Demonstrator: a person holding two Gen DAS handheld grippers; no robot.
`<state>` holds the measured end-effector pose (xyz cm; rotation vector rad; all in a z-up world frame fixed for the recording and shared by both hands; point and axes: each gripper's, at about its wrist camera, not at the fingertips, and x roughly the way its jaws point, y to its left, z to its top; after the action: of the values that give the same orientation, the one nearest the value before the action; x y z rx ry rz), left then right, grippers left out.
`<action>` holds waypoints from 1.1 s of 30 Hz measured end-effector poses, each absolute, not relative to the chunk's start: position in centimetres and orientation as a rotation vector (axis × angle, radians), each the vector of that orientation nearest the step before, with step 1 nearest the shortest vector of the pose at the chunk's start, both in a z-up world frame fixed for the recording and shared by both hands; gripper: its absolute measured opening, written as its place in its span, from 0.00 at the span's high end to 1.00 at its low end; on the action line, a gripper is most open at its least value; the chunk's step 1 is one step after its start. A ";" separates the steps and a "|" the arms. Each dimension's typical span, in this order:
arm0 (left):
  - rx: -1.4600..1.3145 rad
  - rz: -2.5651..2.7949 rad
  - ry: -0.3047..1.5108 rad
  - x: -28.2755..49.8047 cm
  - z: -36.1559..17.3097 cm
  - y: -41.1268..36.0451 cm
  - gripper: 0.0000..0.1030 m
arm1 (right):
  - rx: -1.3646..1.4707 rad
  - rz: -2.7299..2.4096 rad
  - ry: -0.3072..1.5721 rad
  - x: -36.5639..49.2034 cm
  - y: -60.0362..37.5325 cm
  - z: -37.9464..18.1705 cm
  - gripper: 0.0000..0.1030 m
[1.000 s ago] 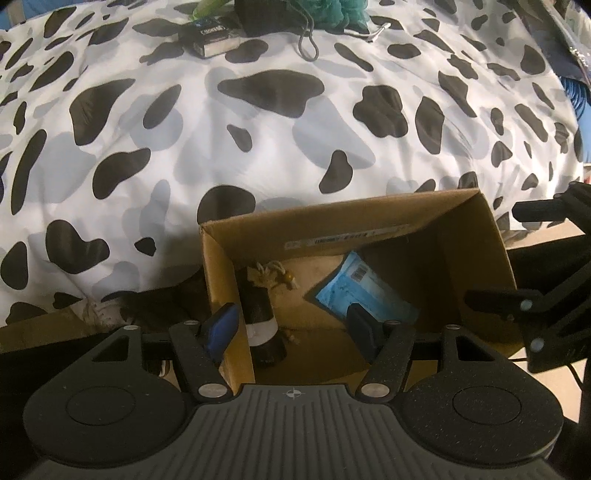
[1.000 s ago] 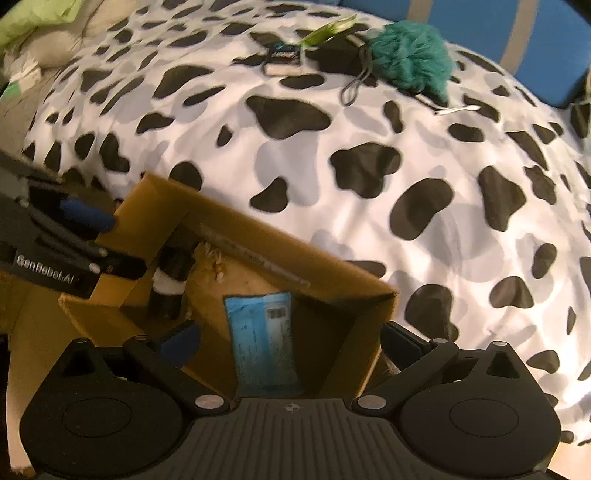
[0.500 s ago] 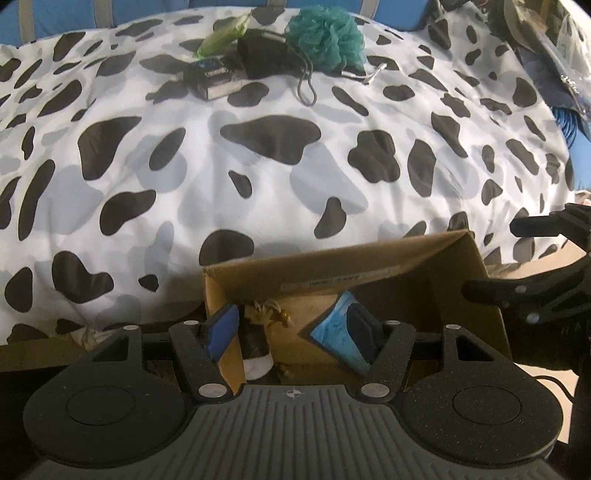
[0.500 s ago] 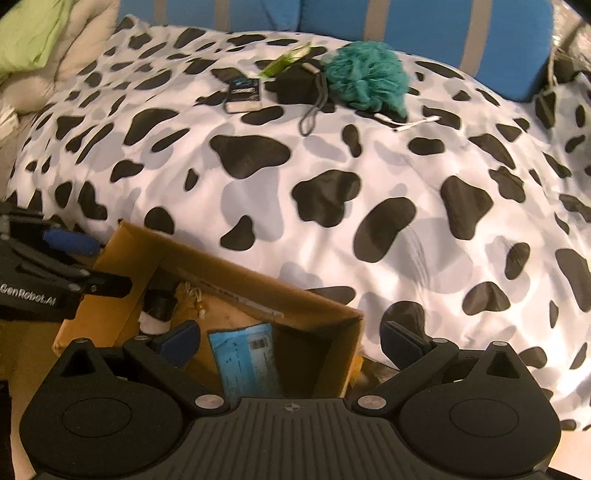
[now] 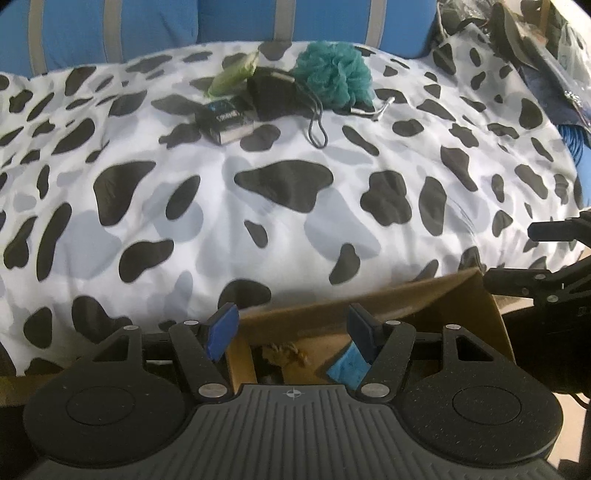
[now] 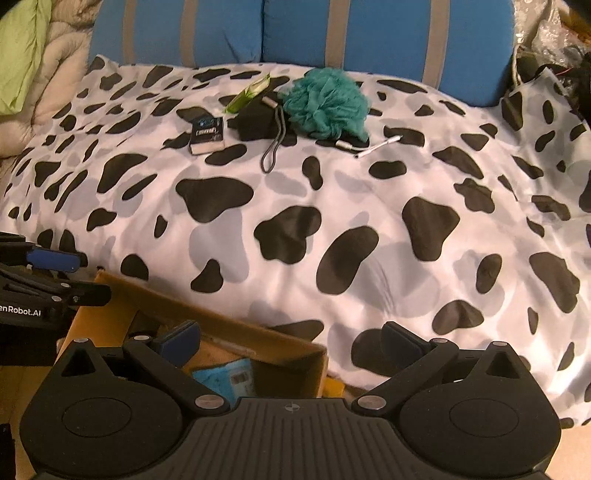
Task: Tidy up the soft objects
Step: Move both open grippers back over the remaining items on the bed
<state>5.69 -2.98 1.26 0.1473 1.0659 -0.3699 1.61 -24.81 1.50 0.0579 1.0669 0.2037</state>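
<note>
Broadly, a bed under a cow-print duvet [image 6: 332, 229] fills the space ahead of both tongs, with blue striped cushions [image 6: 369, 29] at its far edge. Directly beneath the tongs sits an open cardboard box [image 5: 424, 302] against the bed's near side; a blue packet [image 6: 225, 376] lies on its floor. The left tongs [image 5: 291, 325] hang spread and empty over the box, and the right tongs [image 6: 291, 338] are spread wider, one finger over the box and the other over the duvet, also empty.

Far ahead of both, well apart from the box, lies a cluster: a teal bath pouf [image 6: 327, 105], touching a black pouch [image 6: 258, 118] with a cord loop, then a small dark box [image 6: 207, 133], a green packet [image 6: 249, 92] and a thin white stick [image 6: 376, 147].

The pouf looks light, springy and easily squashed; pinching deep into its bunched mesh, near the centre, should hold best. The pouch probably flops, so gripping its body rather than the cord seems safer.
</note>
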 end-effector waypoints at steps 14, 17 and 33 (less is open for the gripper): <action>0.167 -0.335 1.002 8.7 1.5 -3.3 0.38 | 0.041 0.166 1.005 3.7 -25.8 1.9 0.00; 0.174 -0.316 0.981 9.7 1.3 -3.5 0.38 | 0.043 0.152 1.003 4.5 -26.1 1.8 0.00; 0.134 -0.283 0.958 15.2 0.4 -3.2 0.29 | 0.044 0.137 0.994 8.4 -27.3 1.0 0.00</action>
<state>15.20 -3.25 0.36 0.1337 0.9583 -0.2827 8.42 -27.34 1.02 0.0439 0.9945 0.1369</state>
